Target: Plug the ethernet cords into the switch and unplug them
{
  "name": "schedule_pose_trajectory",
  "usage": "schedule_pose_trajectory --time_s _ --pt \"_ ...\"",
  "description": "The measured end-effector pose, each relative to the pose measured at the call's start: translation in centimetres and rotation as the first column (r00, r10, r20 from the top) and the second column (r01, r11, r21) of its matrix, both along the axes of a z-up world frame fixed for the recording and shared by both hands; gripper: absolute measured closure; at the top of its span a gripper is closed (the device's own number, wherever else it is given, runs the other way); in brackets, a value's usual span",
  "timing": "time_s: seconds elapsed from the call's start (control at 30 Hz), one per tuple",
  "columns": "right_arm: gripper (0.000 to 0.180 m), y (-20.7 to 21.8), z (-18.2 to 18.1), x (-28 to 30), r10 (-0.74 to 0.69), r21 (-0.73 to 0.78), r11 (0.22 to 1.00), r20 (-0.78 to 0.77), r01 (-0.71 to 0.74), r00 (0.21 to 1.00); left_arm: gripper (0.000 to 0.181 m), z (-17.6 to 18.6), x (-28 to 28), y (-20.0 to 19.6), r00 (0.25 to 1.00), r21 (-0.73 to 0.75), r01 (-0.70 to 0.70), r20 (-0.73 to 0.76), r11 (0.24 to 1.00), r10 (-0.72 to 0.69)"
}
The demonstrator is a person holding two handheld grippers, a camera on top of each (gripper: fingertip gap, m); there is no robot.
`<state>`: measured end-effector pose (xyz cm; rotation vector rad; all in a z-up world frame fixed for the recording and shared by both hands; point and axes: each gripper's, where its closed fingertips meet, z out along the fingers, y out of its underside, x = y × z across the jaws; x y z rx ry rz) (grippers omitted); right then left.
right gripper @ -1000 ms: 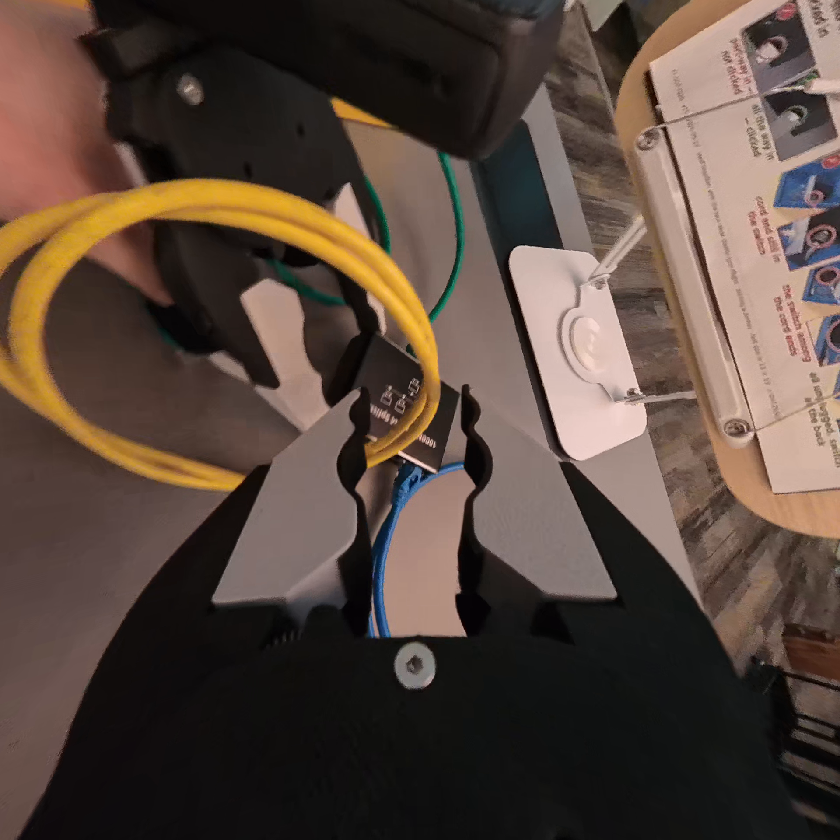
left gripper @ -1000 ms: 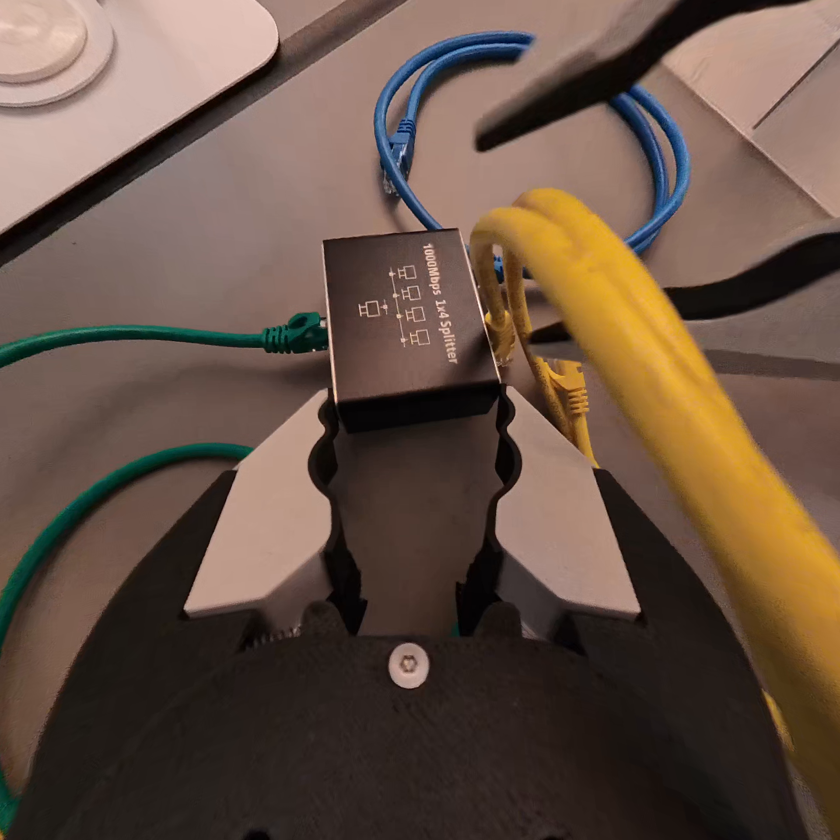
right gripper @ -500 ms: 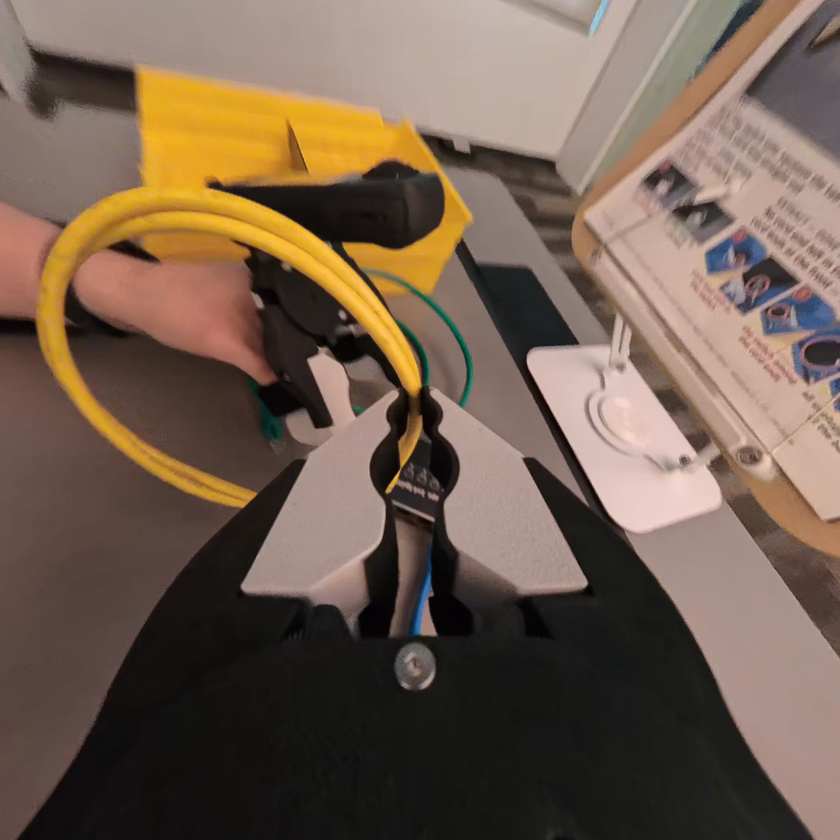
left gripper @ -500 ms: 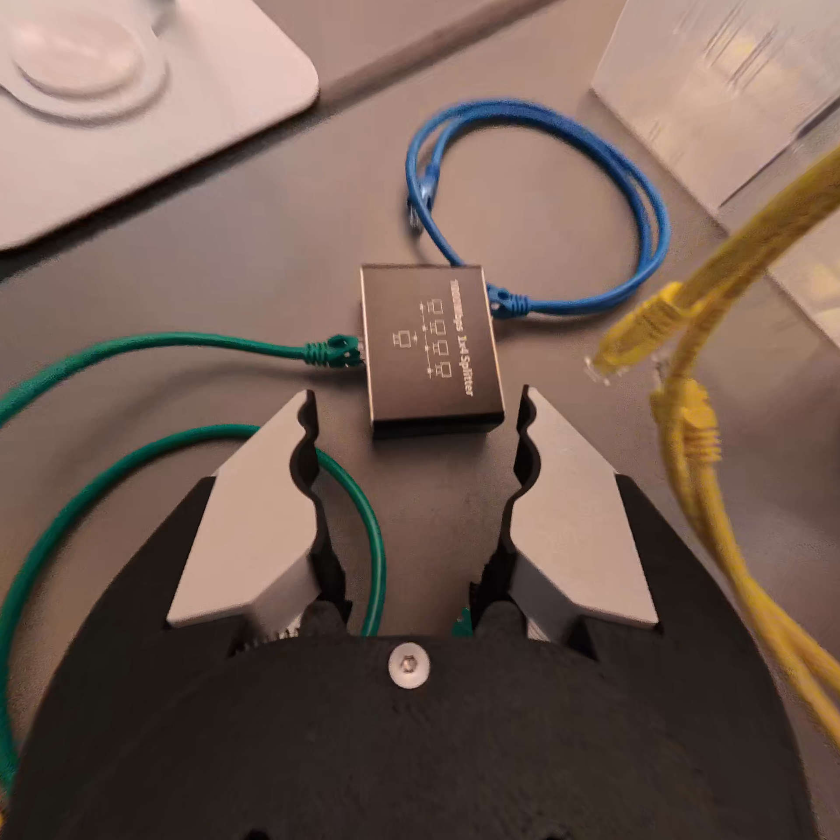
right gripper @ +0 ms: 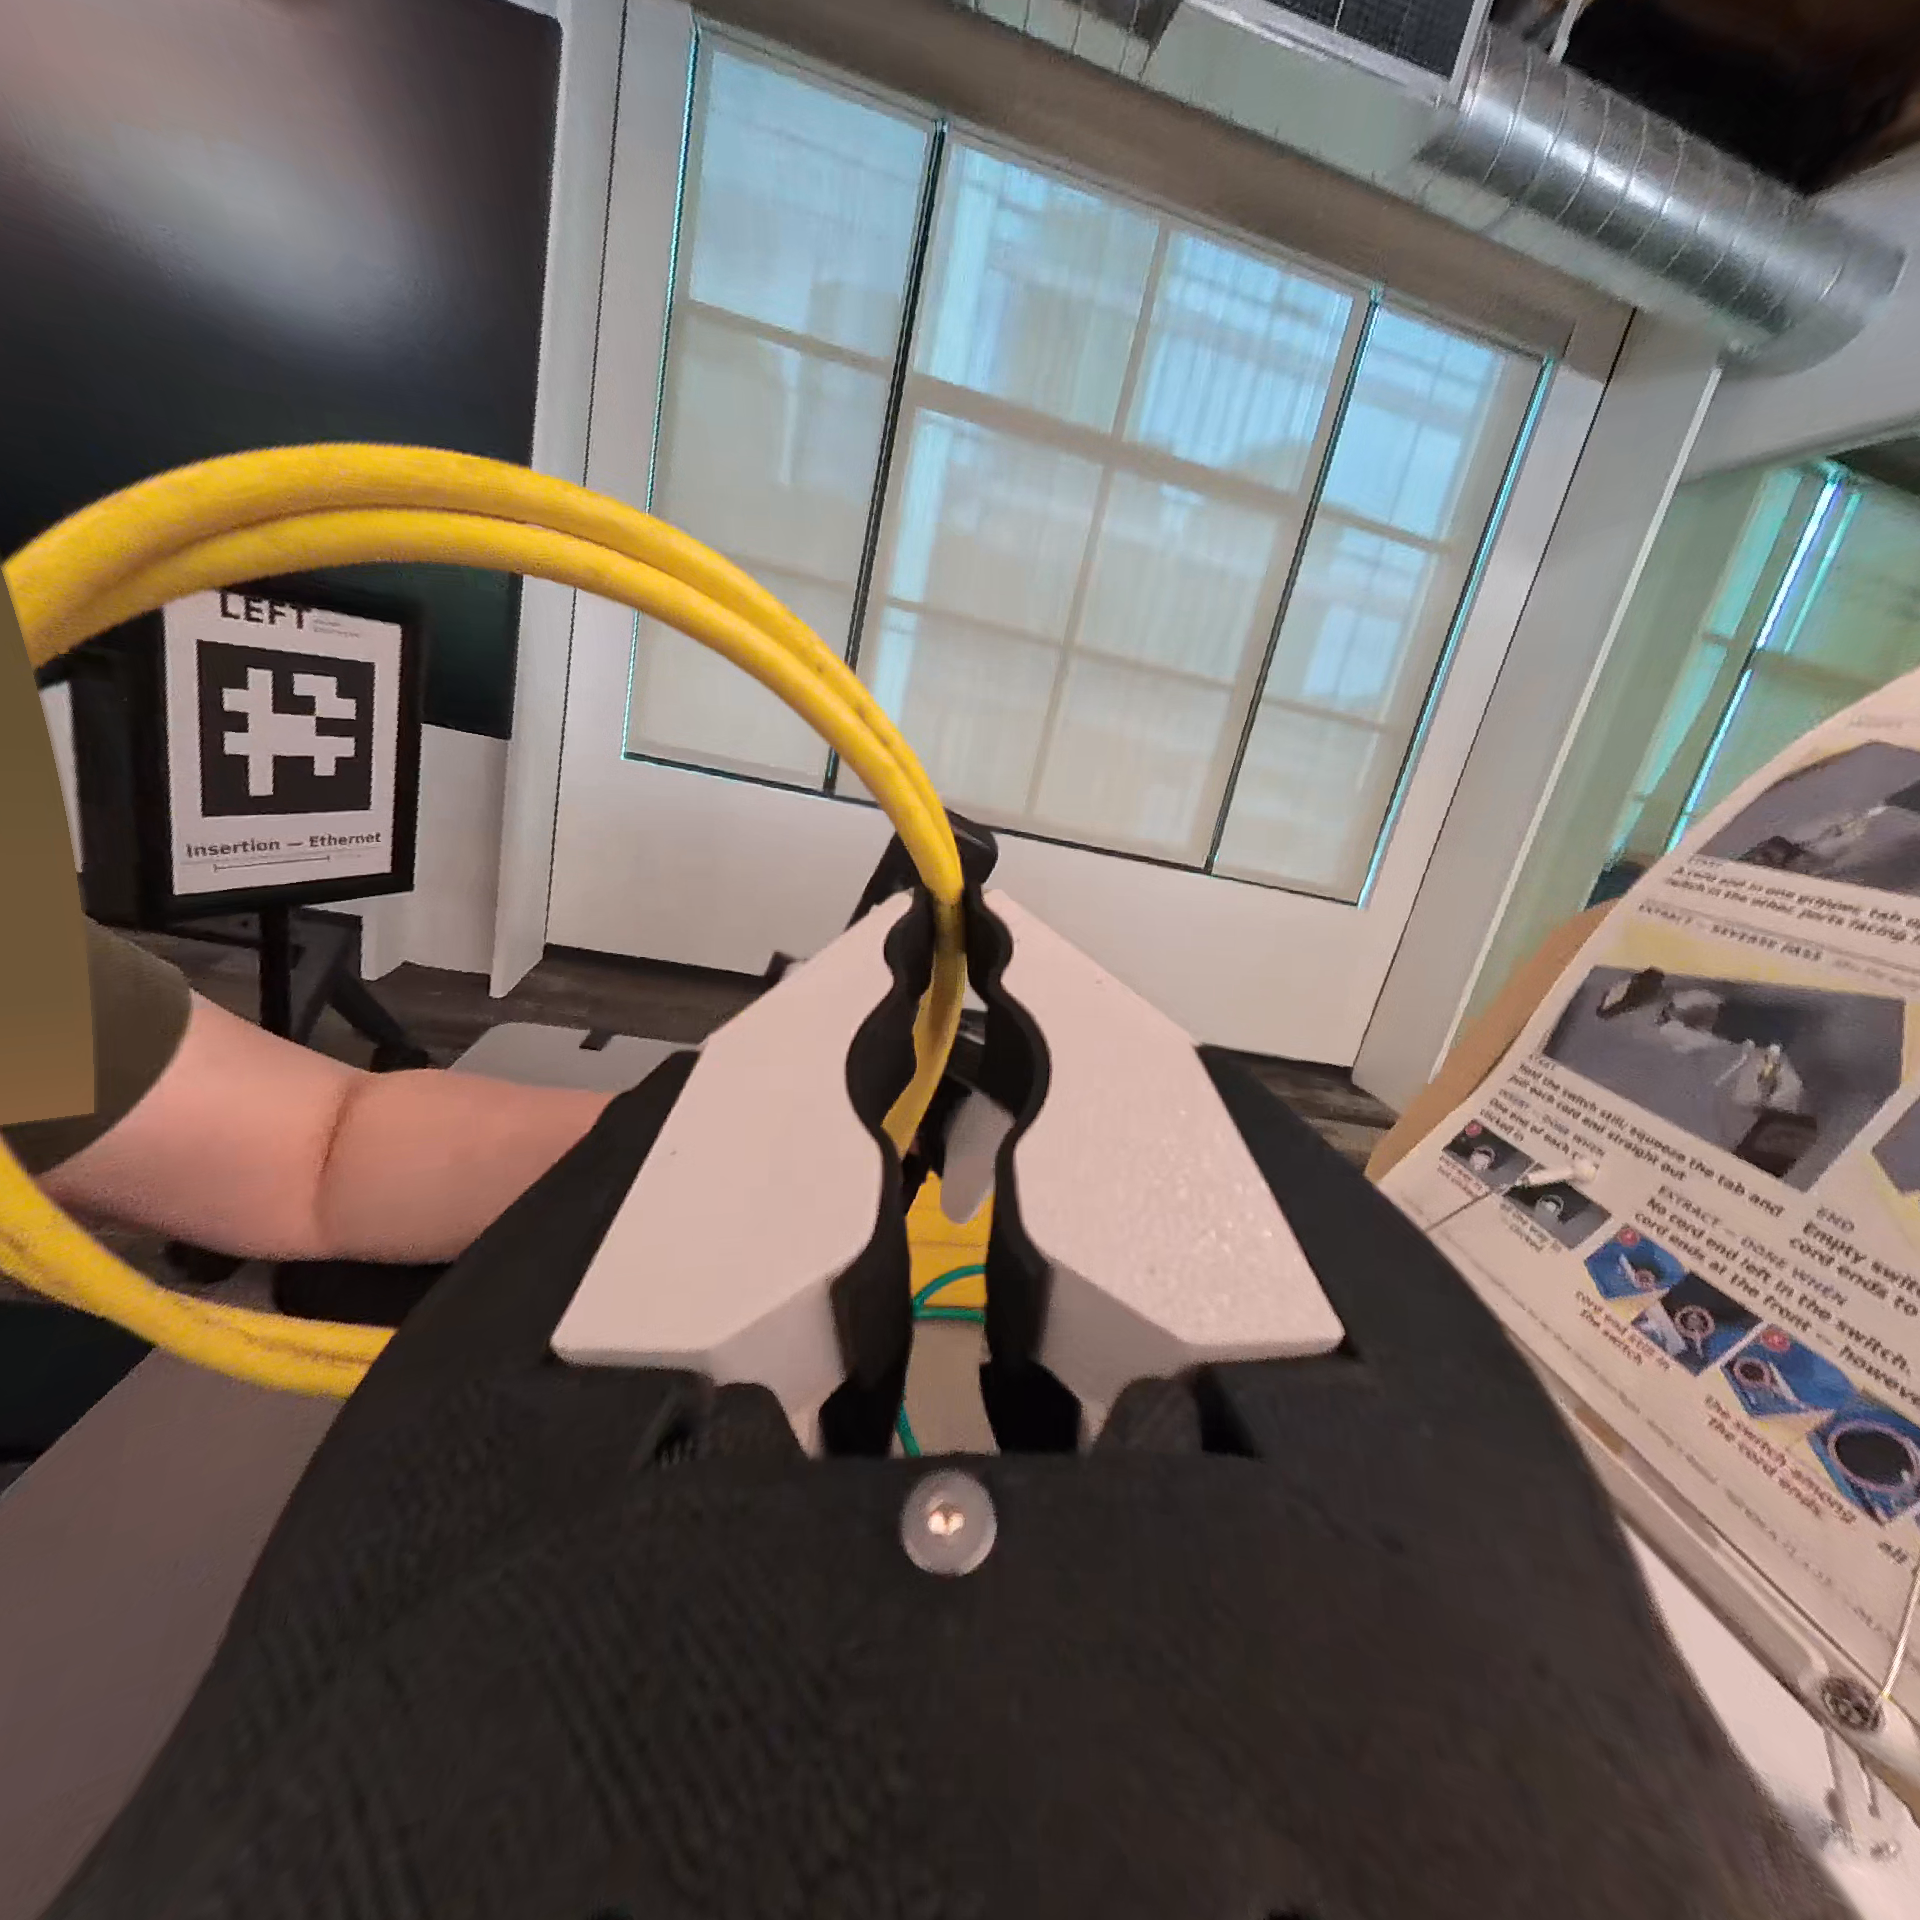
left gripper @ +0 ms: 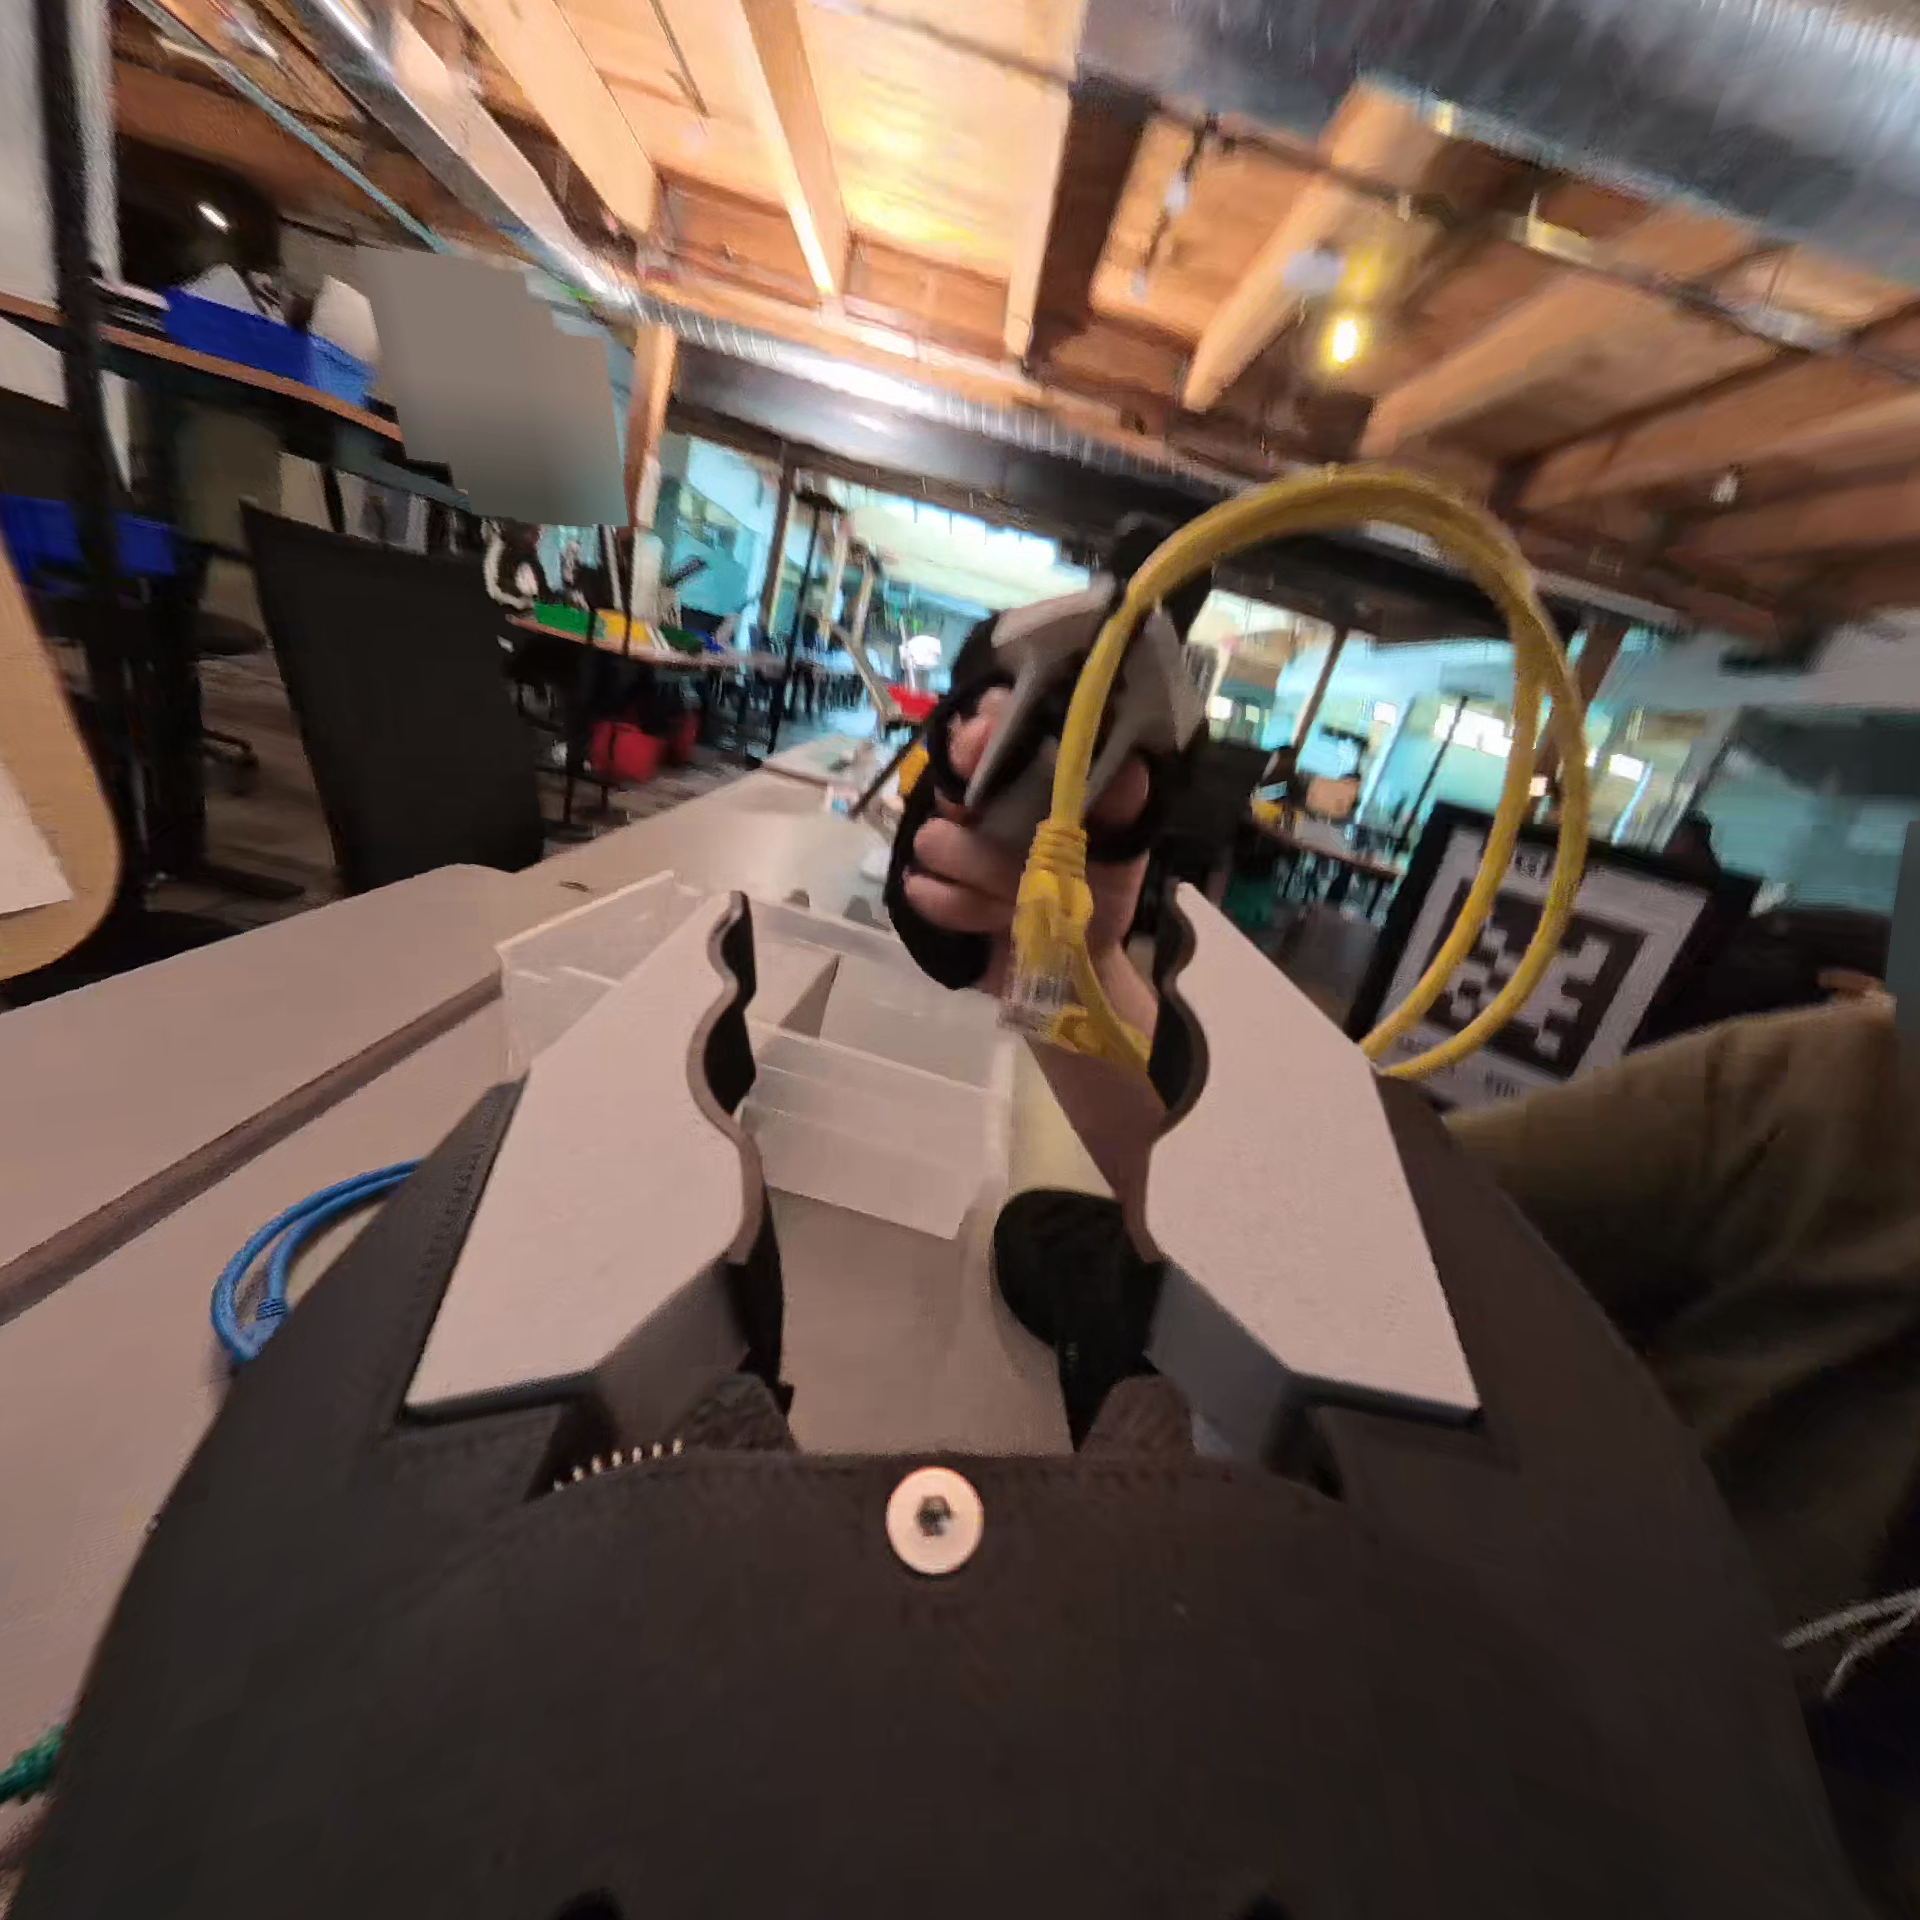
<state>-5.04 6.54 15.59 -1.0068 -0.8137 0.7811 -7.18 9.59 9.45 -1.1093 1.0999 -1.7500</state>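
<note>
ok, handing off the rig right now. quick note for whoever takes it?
Left tongs: open, empty, raised off the table.
Right tongs: shut on the yellow cord, lifted in the air as a loop; both its plugs hang free, unplugged.
Blue cord lies on the grey table at left; a bit of green cord shows below the right tongs. The switch is out of view, so their plug state can't be told.
Left: set the yellow cord down; check the blue and green cords.
</note>
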Motion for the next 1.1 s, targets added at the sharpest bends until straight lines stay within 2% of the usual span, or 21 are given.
schedule_pose_trajectory --time_s 0.13,0.27,0.37,0.47,0.53,0.63,0.73,0.8,0.87,0.93,0.97,1.0,1.03,1.07,1.1 --pt "0.175 -0.6 1.0 -0.2 -0.015 0.028 0.999 -0.026 0.016 1.0 0.107 -1.4 1.5 -2.6 0.996 0.189 -0.007 -0.081 0.982 0.023" --pt "0.175 -1.0 1.2 -0.5 -0.008 0.041 0.999 -0.027 0.009 1.0 0.146 -0.7 1.5 -2.6 0.995 0.217 -0.088 -0.031 0.972 0.097" --pt "0.175 -1.0 1.0 -0.7 0.005 0.038 0.999 -0.025 -0.004 1.0 0.167 -0.3 1.0 -2.6 0.995 0.213 -0.09 -0.013 0.973 0.095" --pt "0.172 -1.3 0.6 -0.6 0.041 0.037 0.998 0.012 -0.041 0.999 0.168 0.1 0.4 -2.2 0.991 0.265 -0.125 -0.014 0.956 0.133" --pt "0.168 -1.6 -0.8 0.1 0.047 -0.02 0.999 0.147 -0.045 0.988 0.169 0.8 -0.2 -2.4 0.99 0.304 -0.128 -0.012 0.944 0.138" --pt "0.162 -2.0 -3.2 1.9 -0.037 -0.002 0.999 0.361 0.04 0.932 0.169 2.2 -1.4 -2.6 0.989 0.343 -0.141 0.0 0.929 0.15" --pt "0.155 -1.1 -2.5 3.8 -0.156 0.038 0.988 0.342 0.152 0.927 0.171 1.5 -1.6 -3.0 0.979 0.429 -0.111 -0.11 0.896 0.174" --pt "0.151 -0.8 -1.9 4.2 -0.17 0.029 0.985 0.306 0.17 0.937 0.171 0.8 -1.8 -3.4 0.962 0.501 -0.089 -0.181 0.861 0.204" --pt "0.145 -1.9 -2.8 4.1 -0.119 0.027 0.993 0.362 0.118 0.924 0.17 0.6 -2.0 -4.0 0.954 0.56 -0.071 -0.204 0.825 0.221" --pt "0.147 -3.1 -6.4 4.6 -0.018 -0.109 0.99 0.518 0.086 0.855 0.17 0.4 -2.2 -4.3 0.943 0.596 -0.062 -0.227 0.8 0.242" --pt "0.15 -3.4 -8.9 5.4 0.01 -0.184 0.974 0.615 0.13 0.788 0.17 0.2 -2.3 -4.4 0.938 0.61 -0.061 -0.236 0.79 0.255" --pt "0.15 -3.1 -11.1 6.8 -0.012 -0.196 0.957 0.709 0.213 0.705 0.171 0.1 -2.3 -4.3 0.934 0.623 -0.064 -0.238 0.779 0.267" --pt "0.149 -1.9 -11.9 8.1 -0.102 -0.128 0.943 0.767 0.307 0.633 0.171 0.1 -2.3 -4.4 0.932 0.631 -0.064 -0.239 0.773 0.272" --pt "0.149 -0.9 -11.5 8.6 -0.183 -0.057 0.935 0.768 0.35 0.613 0.171 0.0 -2.2 -4.4 0.933 0.63 -0.062 -0.24 0.774 0.27" --pt "0.149 -0.6 -10.3 7.7 -0.201 -0.038 0.943 0.726 0.33 0.657 0.171 0.1 -2.2 -4.5 0.934 0.623 -0.061 -0.24 0.779 0.265"
